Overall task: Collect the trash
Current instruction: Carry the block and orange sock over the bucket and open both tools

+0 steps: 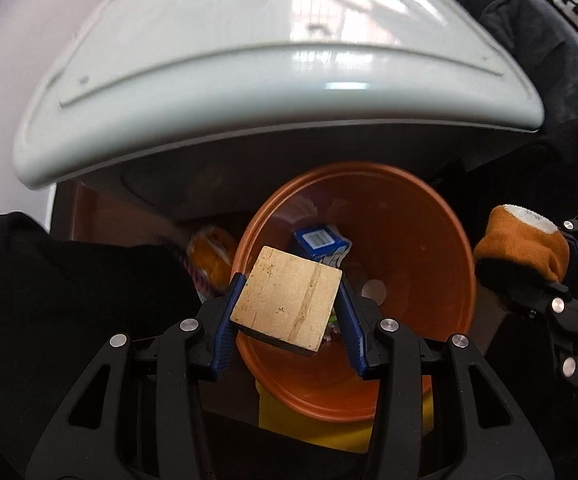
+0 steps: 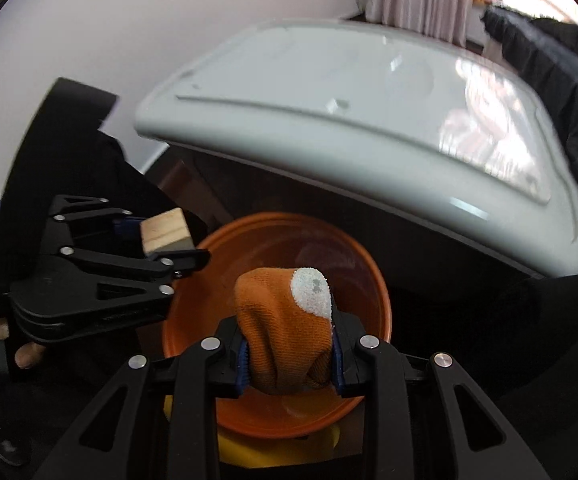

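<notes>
Wooden block (image 1: 287,303) clamped in left gripper (image 1: 289,300), orange sock (image 2: 285,328) in right gripper (image 2: 289,356), both hanging directly above orange bin (image 1: 429,248), left nearer.

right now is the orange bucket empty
No, the left wrist view shows a blue carton lying inside the orange bucket.

- Orange bucket (image 1: 409,240): near rim hidden behind the wooden block (image 1: 289,300).
- Blue carton (image 1: 321,240) inside the bucket: lower part hidden by the block.
- Blurred orange item (image 1: 213,256) left of the bucket: unidentifiable.
</notes>
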Available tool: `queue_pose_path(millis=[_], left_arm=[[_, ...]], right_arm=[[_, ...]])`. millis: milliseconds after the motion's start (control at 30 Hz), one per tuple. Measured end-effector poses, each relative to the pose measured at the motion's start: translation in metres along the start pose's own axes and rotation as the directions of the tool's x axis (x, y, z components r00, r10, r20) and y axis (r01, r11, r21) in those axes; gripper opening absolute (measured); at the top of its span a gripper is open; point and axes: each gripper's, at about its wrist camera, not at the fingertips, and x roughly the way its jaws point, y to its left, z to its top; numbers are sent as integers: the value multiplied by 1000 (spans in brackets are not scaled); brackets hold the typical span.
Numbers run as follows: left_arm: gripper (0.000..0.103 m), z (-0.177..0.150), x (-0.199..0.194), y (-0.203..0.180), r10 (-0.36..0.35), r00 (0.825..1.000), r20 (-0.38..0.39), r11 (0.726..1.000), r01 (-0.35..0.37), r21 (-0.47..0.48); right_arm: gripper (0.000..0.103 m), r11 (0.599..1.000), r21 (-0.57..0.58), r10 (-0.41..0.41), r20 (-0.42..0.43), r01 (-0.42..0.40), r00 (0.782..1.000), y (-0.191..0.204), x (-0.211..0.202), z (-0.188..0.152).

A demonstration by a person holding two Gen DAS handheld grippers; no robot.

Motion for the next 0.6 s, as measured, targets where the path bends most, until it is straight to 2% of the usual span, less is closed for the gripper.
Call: queue_pose_path(millis=[167, 300, 467, 500, 600], left_arm=[[43, 2, 38, 4, 13, 994, -107, 1000, -15, -14], [43, -1, 50, 2, 14, 987, -159, 1000, -15, -4], [44, -1, 52, 5, 9, 984, -177, 1000, -13, -20], [46, 1, 52, 6, 7, 984, -176, 1000, -11, -20], [62, 3, 46, 4, 12, 988, -153, 1000, -15, -16]], right_arm=[[30, 999, 26, 28, -94, -26, 995, -6, 38, 1], [31, 998, 30, 55, -158, -50, 986, -5, 58, -3], [44, 997, 61, 54, -175, -44, 983, -8, 61, -5], [45, 997, 66, 53, -173, -42, 983, -11, 61, -4], [47, 996, 86, 47, -151, -34, 987, -15, 55, -5]])
